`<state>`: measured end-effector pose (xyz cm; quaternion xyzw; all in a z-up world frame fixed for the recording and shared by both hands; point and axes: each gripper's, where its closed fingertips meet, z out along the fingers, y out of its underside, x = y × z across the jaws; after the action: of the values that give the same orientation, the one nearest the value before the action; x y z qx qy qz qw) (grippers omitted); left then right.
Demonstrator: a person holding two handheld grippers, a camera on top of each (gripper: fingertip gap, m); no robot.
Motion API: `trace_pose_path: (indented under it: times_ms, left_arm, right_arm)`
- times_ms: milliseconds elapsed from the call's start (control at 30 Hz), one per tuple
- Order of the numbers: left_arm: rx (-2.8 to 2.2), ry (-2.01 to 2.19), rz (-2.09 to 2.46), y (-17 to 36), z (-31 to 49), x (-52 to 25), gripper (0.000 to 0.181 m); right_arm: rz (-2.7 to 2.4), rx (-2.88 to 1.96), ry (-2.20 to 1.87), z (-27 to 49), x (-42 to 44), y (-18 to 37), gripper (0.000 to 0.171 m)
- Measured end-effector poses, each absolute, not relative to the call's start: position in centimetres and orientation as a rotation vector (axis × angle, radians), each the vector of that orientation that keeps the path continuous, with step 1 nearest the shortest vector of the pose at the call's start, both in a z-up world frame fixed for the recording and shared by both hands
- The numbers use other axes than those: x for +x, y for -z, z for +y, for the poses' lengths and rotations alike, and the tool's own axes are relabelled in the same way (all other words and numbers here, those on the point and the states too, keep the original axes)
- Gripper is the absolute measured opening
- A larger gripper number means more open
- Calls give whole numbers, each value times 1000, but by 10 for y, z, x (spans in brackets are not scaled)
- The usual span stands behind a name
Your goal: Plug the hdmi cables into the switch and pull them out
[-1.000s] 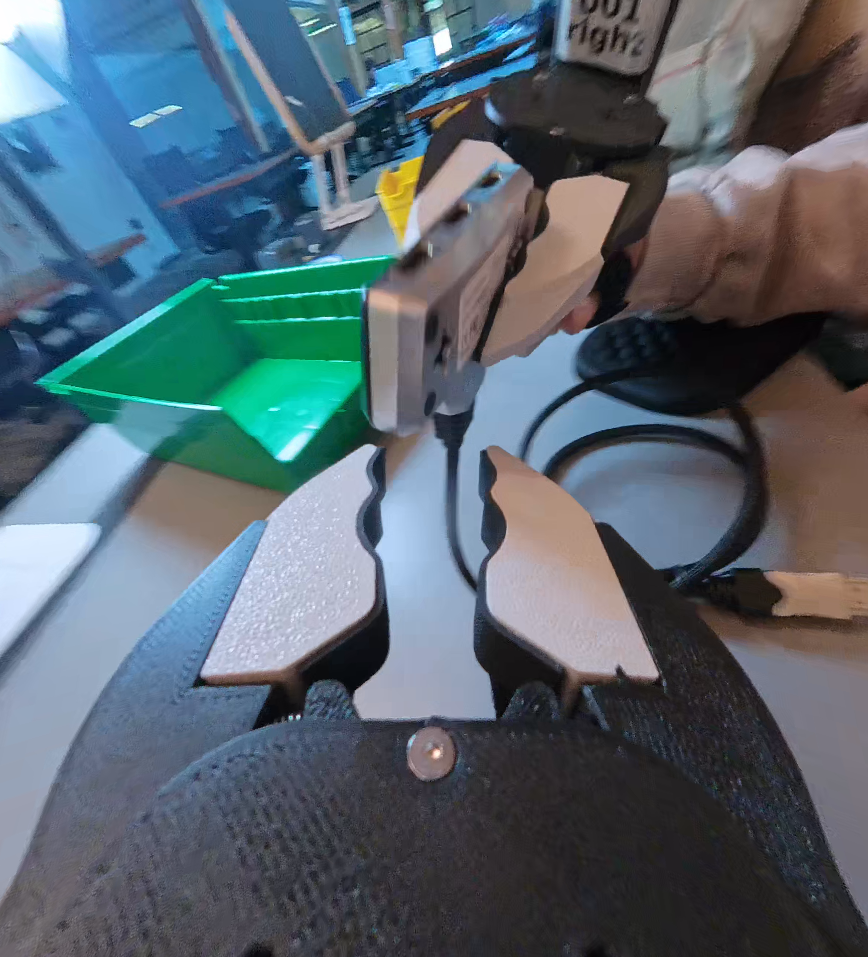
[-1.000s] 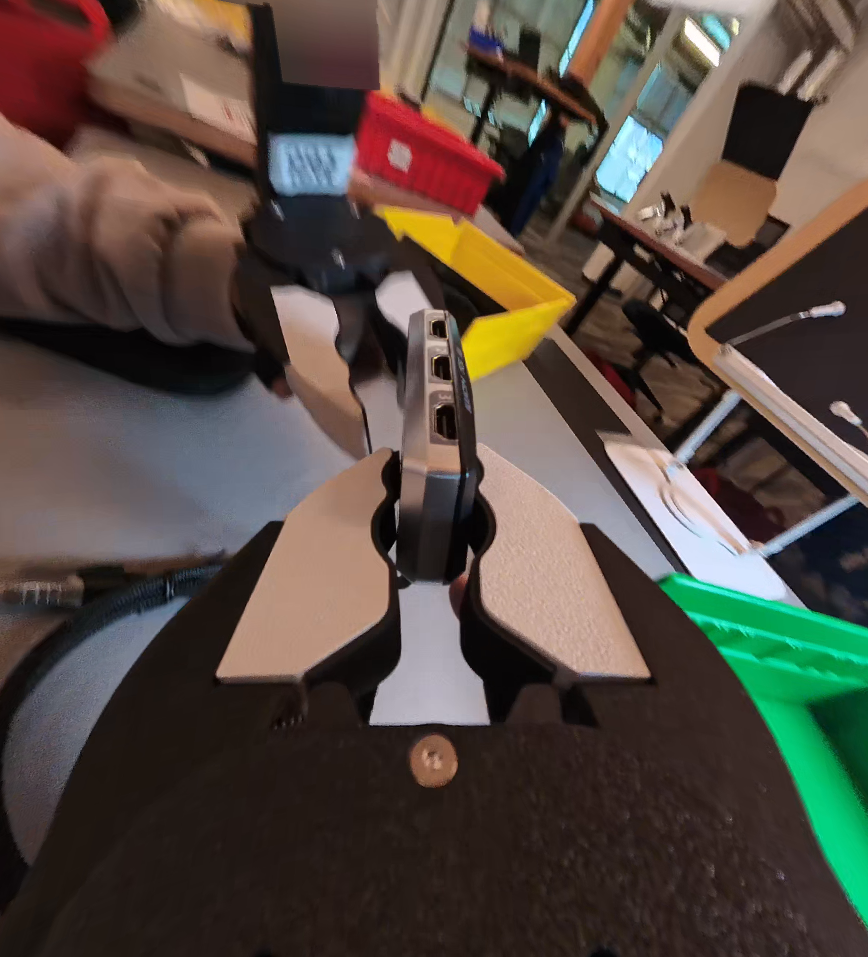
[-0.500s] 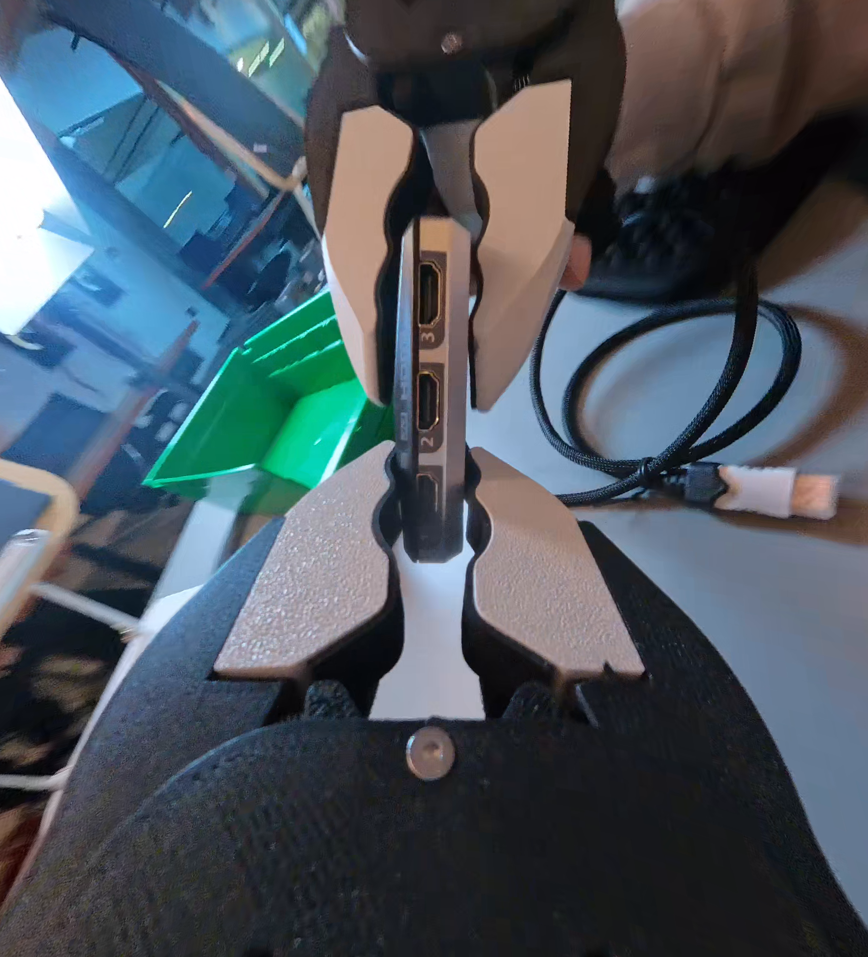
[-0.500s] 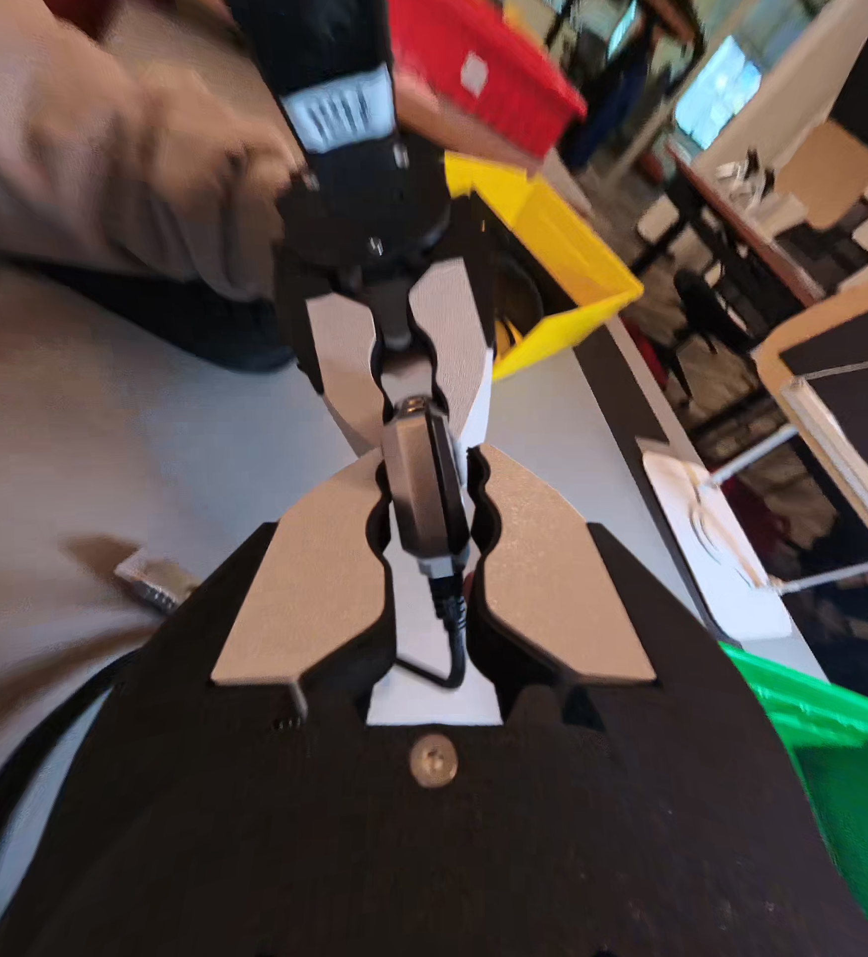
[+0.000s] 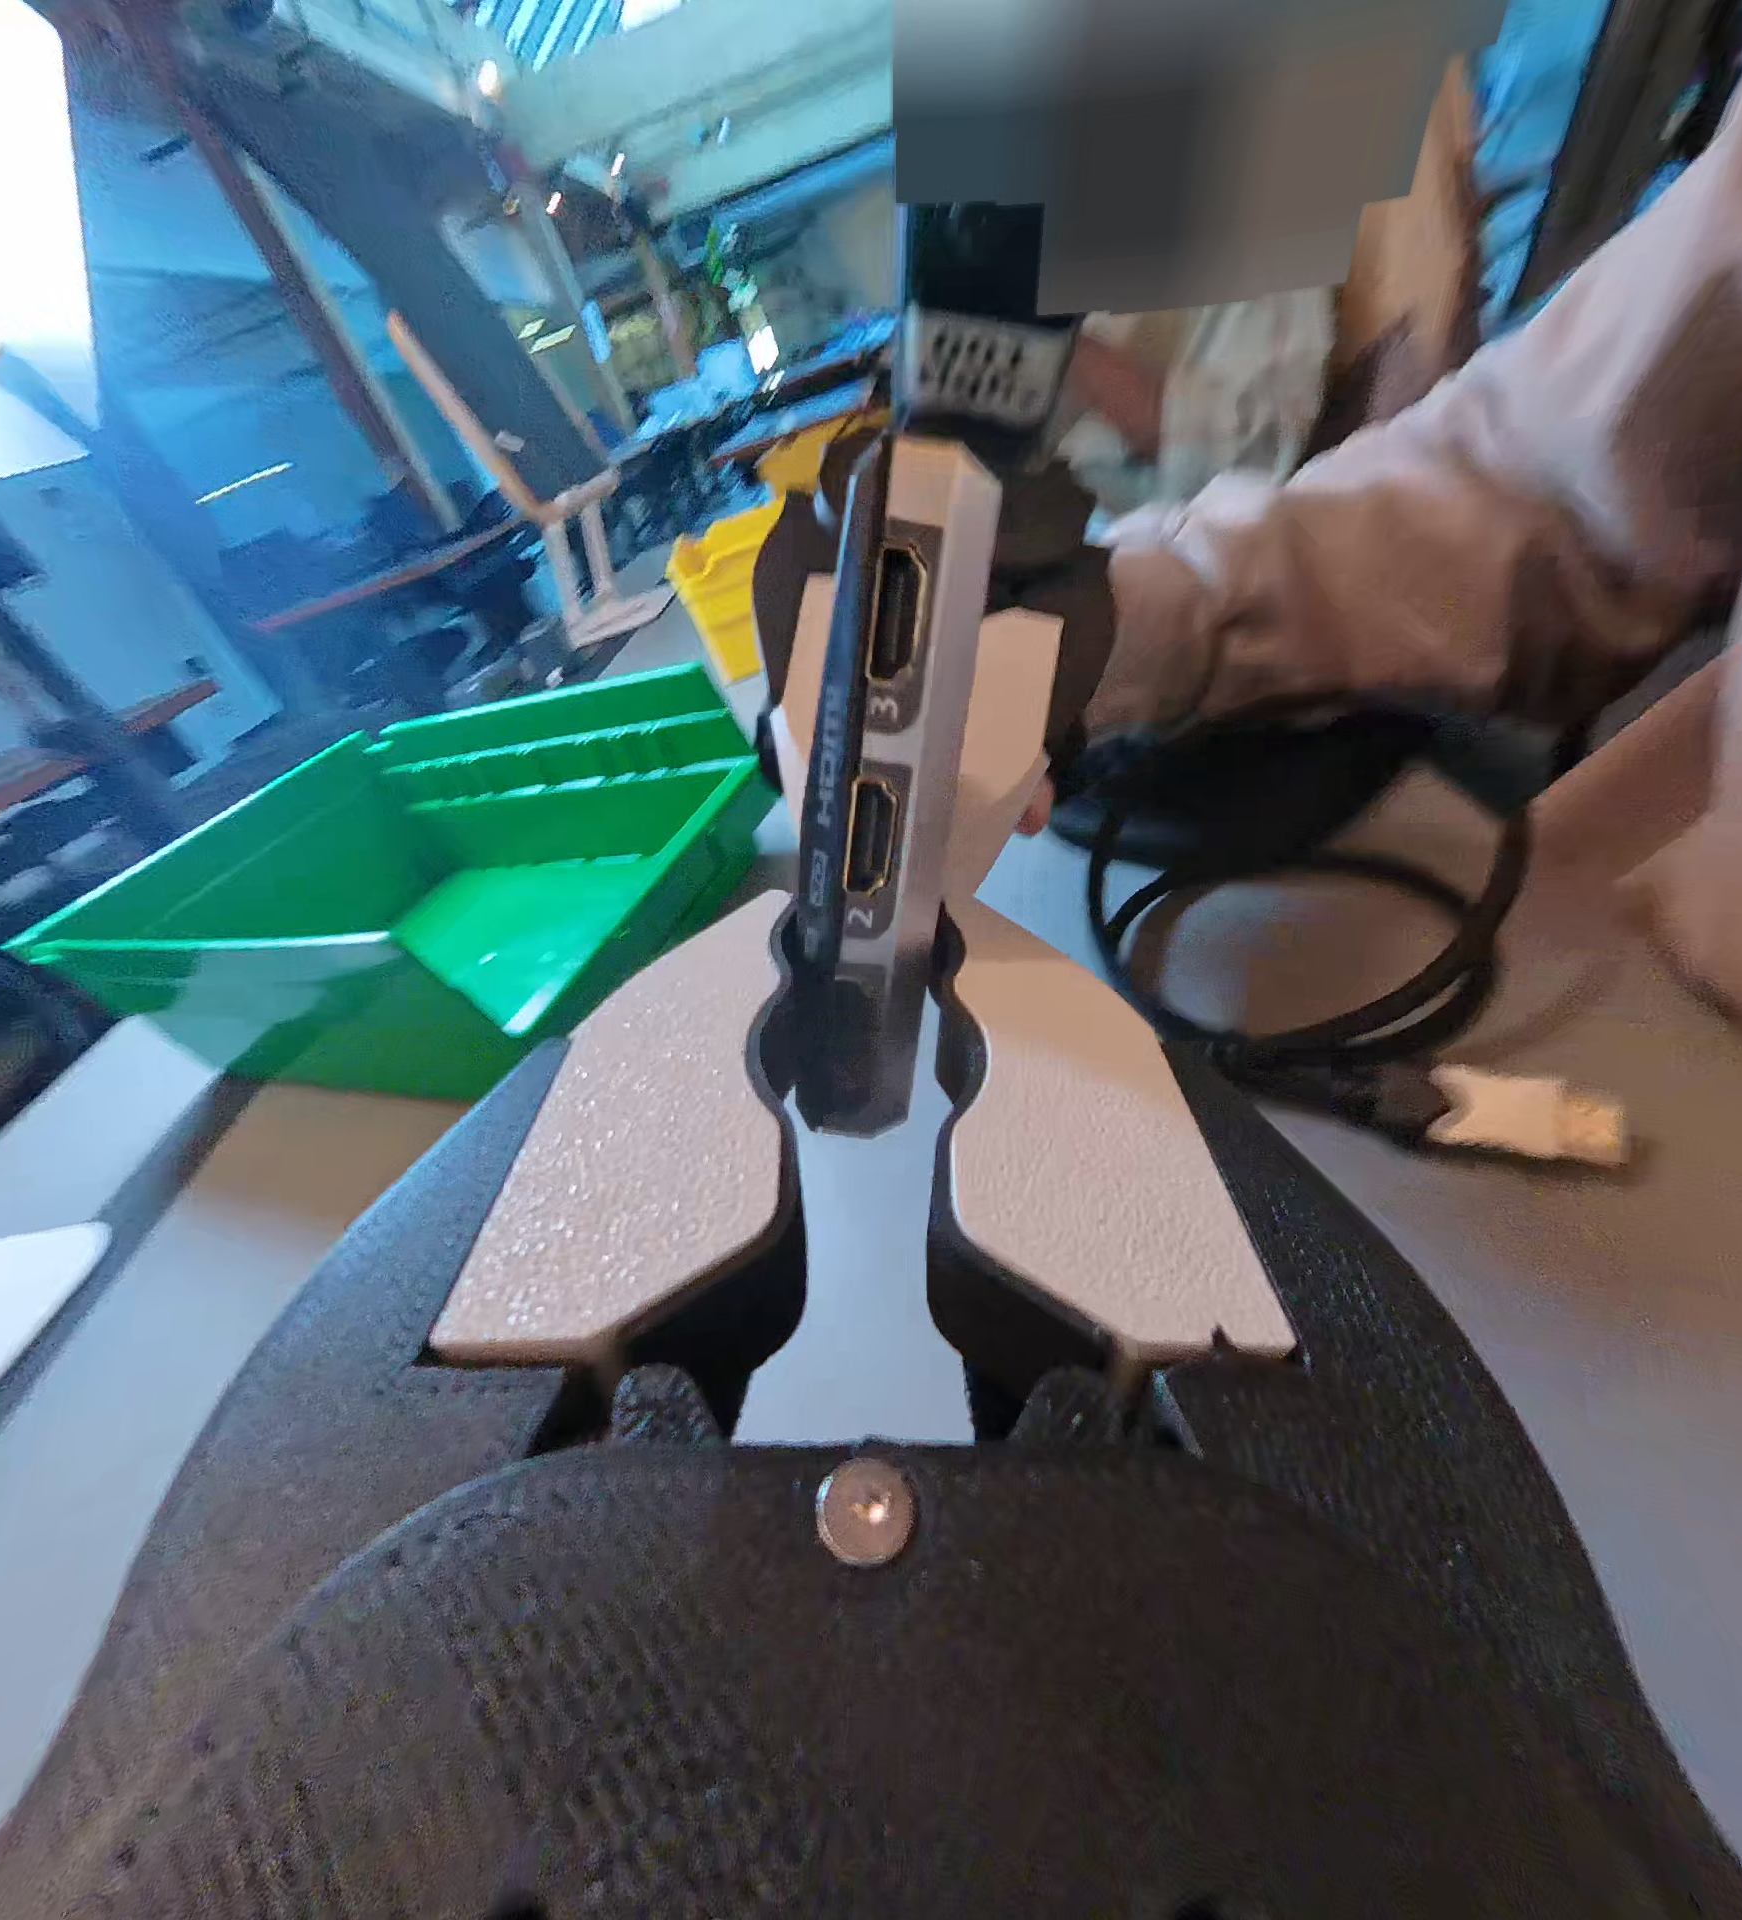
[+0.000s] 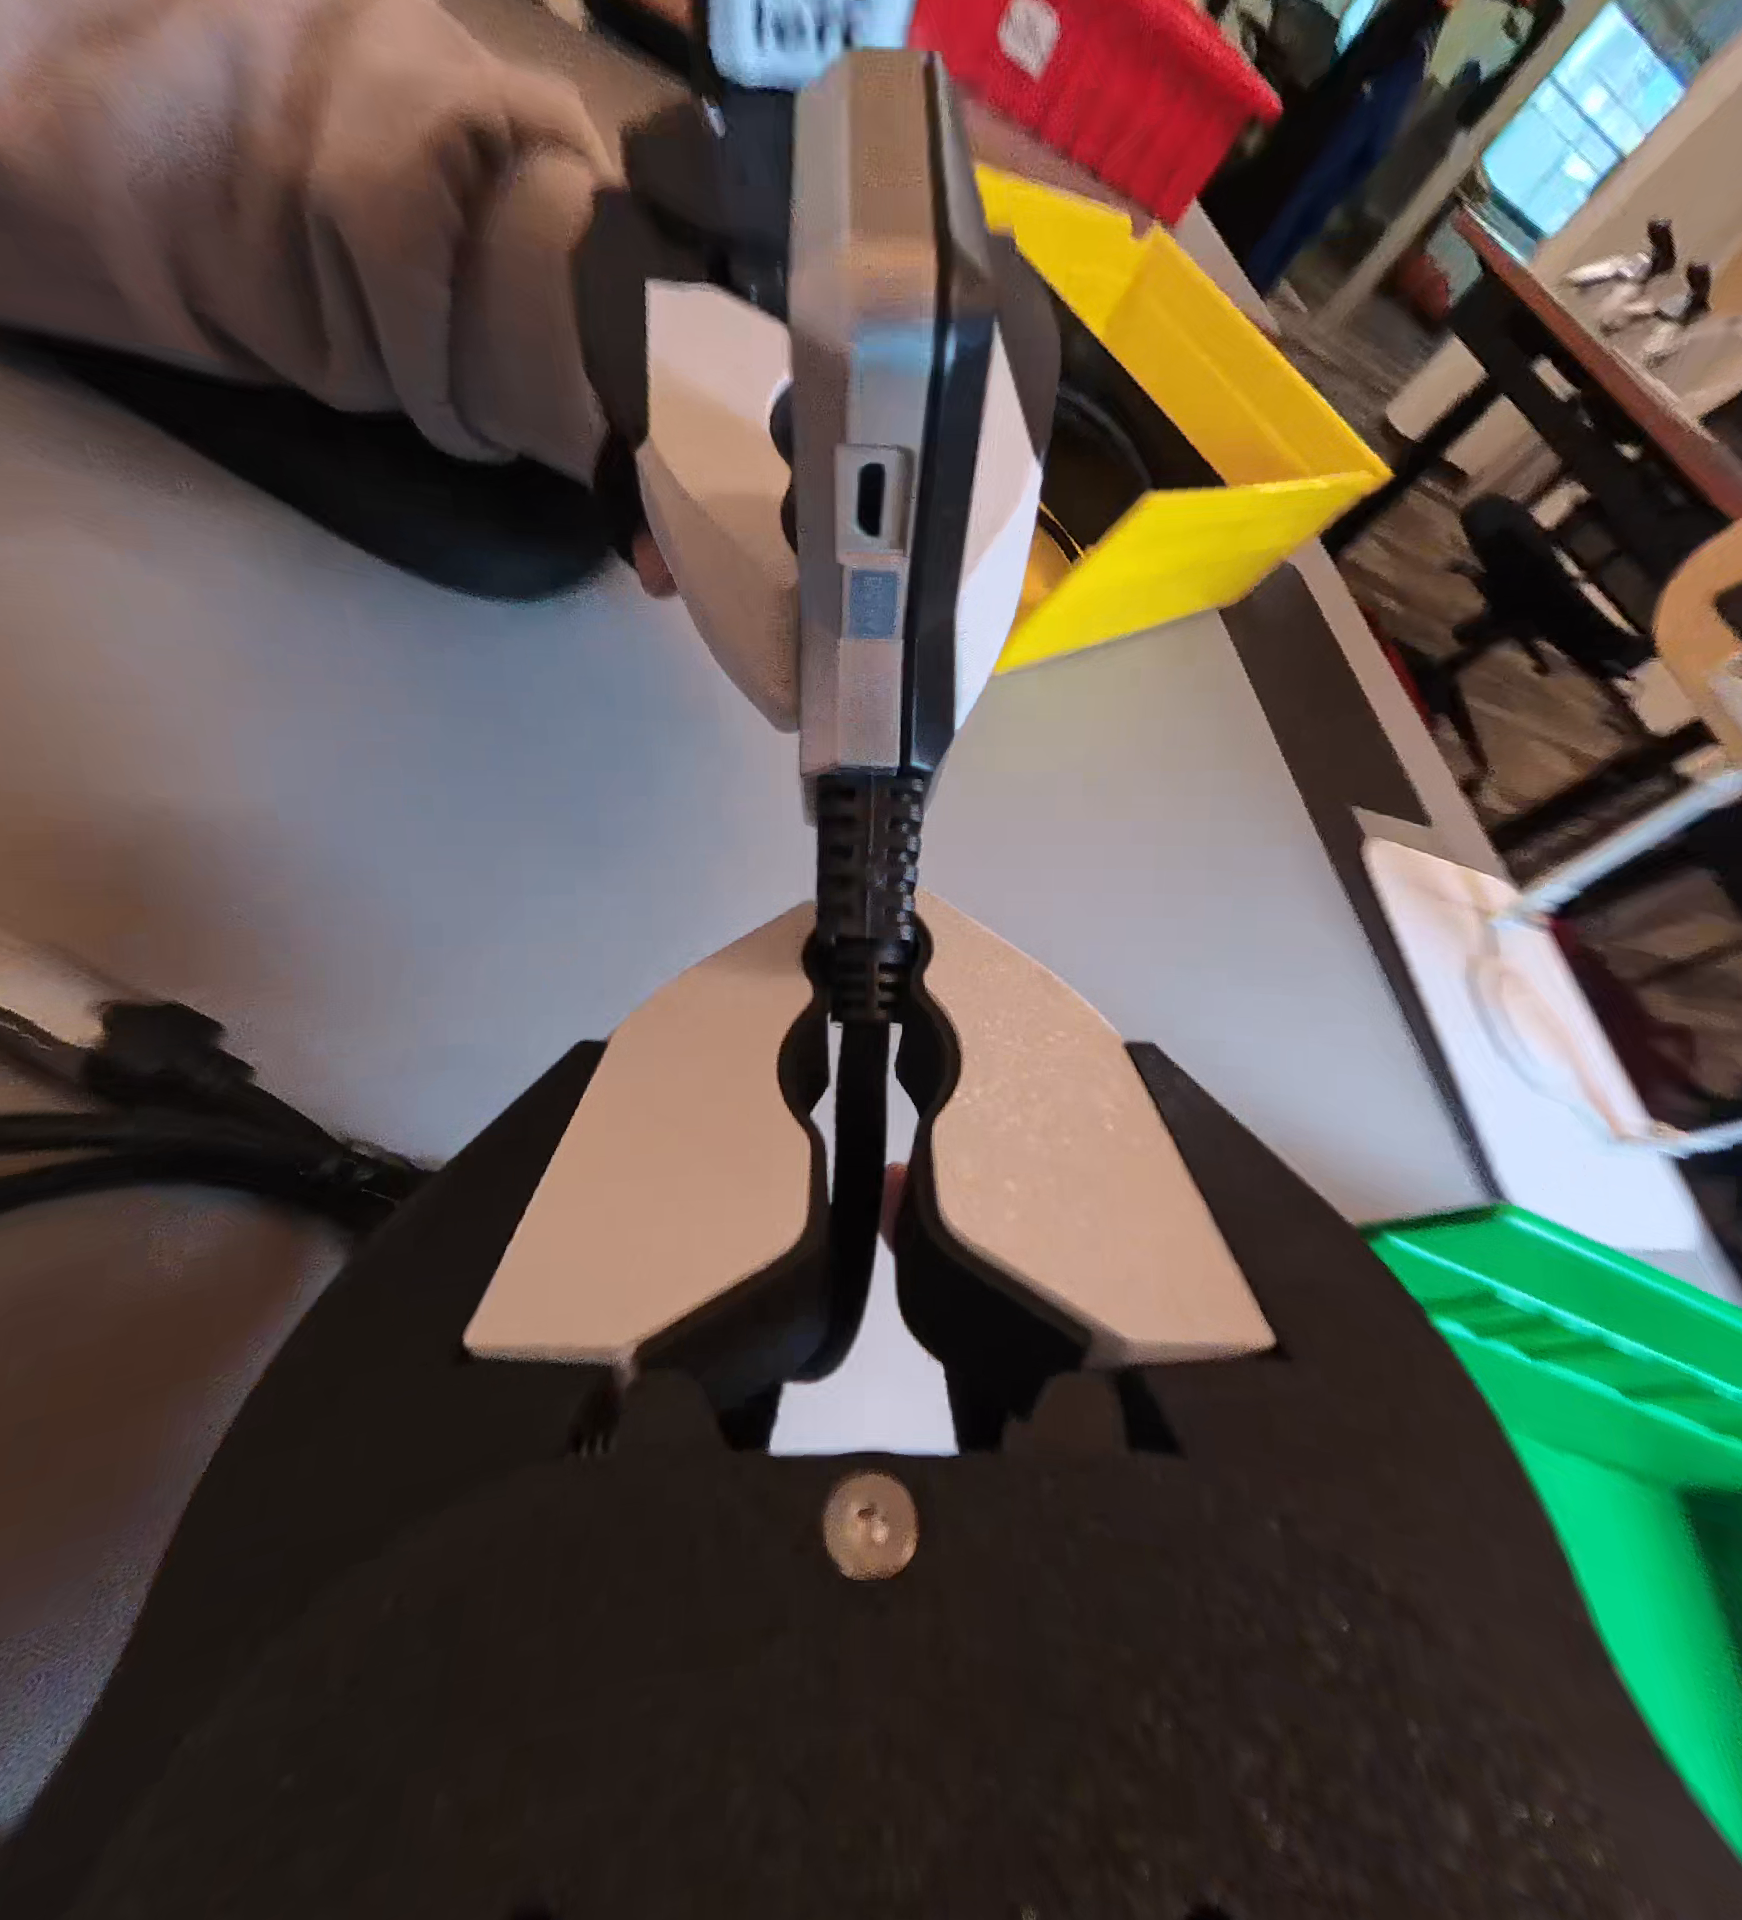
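Pinching the switch (image 5: 872,821), left gripper (image 5: 862,1023); right gripper (image 6: 867,997) clamps its cable (image 6: 862,904)

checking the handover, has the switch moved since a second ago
Yes, the switch slid out of the right gripper toward the yellow bin; only its cable stays between the fingers.

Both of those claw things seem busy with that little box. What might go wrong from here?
The left gripper pinches only one end of the slim silver-and-black switch, so it may twist or slip. The right gripper clamps the switch's black ribbed cable tail; tugging could strain that joint. The coiled black HDMI cable lies unheld on the table.
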<state>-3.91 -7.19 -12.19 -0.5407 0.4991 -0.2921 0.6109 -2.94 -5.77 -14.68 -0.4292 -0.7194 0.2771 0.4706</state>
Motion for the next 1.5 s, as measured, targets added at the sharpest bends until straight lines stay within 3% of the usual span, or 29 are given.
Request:
trace_pose_path:
  times_ms: [100, 233, 467, 700, 1000, 1500]
  left_arm:
    - [-1321, 367, 1264, 145, -56, -48, 24]
    - [-1252, 115, 1350, 149, -56, -45, 25]
    - [-1229, 26, 1395, 149, -60, -41, 22]
    - [-1213, -149, 1439, 152, -56, -35, 22]
    - [-1182, -308, 1488, 156, -57, -33, 22]
    - [-1150, -245, 1444, 147, -58, -42, 20]
  right_arm:
    - [-1822, -989, -276, -43, -25, 158, 8]
    - [-1805, -946, -117, -41, -21, 161, 8]
    - [-1771, -882, -328, -49, -21, 160, 9]
    - [-1761, -757, -204, -67, -32, 151, 34]
    - [-1706, -578, -11, -72, -41, 152, 30]
    - [-1671, -554, -87, -82, -34, 135, 23]
